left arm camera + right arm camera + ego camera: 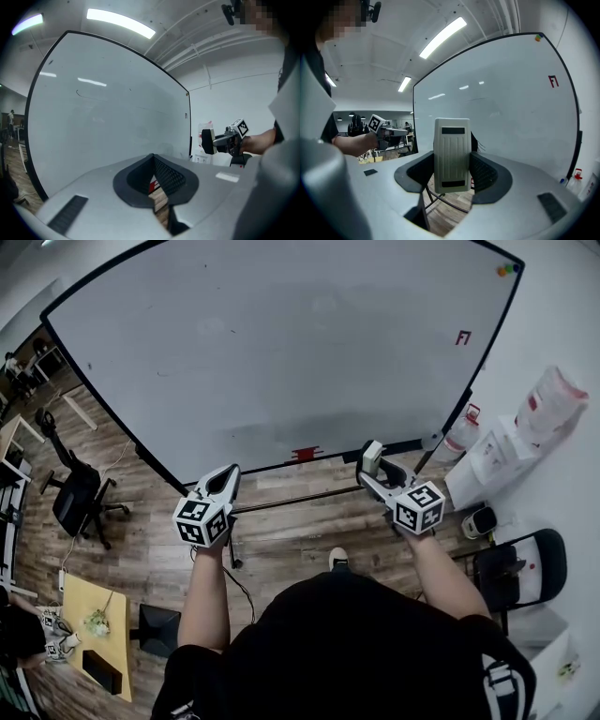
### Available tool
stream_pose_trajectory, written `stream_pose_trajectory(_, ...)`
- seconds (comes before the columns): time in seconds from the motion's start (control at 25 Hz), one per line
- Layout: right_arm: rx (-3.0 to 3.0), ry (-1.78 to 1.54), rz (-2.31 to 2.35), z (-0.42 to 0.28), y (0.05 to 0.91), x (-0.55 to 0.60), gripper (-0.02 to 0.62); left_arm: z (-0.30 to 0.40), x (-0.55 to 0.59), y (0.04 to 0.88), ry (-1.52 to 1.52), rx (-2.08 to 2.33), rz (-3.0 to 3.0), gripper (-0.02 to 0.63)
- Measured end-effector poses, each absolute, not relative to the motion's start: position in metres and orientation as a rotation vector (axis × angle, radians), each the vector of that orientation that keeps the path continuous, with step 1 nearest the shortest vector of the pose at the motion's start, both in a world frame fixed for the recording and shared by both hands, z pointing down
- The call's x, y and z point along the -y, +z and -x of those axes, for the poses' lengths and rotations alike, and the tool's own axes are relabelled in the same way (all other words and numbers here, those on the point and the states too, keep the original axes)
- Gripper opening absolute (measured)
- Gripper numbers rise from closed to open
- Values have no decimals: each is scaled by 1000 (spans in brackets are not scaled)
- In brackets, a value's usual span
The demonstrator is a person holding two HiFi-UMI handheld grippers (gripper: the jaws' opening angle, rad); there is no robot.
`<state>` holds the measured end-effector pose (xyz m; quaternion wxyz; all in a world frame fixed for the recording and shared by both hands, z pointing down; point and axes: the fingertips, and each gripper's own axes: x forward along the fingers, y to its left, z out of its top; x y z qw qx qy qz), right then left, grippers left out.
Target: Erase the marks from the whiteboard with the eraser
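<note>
Fingers of the right gripper point(452, 164) are clamped on the eraser point(451, 152), which stands upright. The forearm is held low and forward. Fingers of the left gripper point(154, 183) are pressed together, empty, level alongside. The eraser sits apart from the whiteboard point(281, 352), below its lower edge. A red mark point(463, 337) shows at the board's upper right.

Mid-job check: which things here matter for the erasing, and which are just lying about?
Job: large white whiteboard; off-white ribbed plastic eraser, clamped in right gripper; red F-shaped mark.
Lying about: black office chair; red-topped white spray bottle; yellow wooden desk.
</note>
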<state>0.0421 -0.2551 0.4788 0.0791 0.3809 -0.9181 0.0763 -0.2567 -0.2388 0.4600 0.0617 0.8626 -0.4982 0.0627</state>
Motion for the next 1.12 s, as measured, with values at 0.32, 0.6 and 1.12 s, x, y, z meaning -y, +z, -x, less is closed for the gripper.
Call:
stream_pose_trajectory(0.32,2747,244,-1128,-58,478,280,232,243,260,459,207,1513,-2601,11)
stream_pose_trajectory(0.6,2751,261,-1135,-71,481,298,232,226,277,465,226,1491,-2600,11)
stream_pose_trajectory(1.12,2756,307,-1158,-76,486,321,232,220,295,476,238,1470,-2584,11)
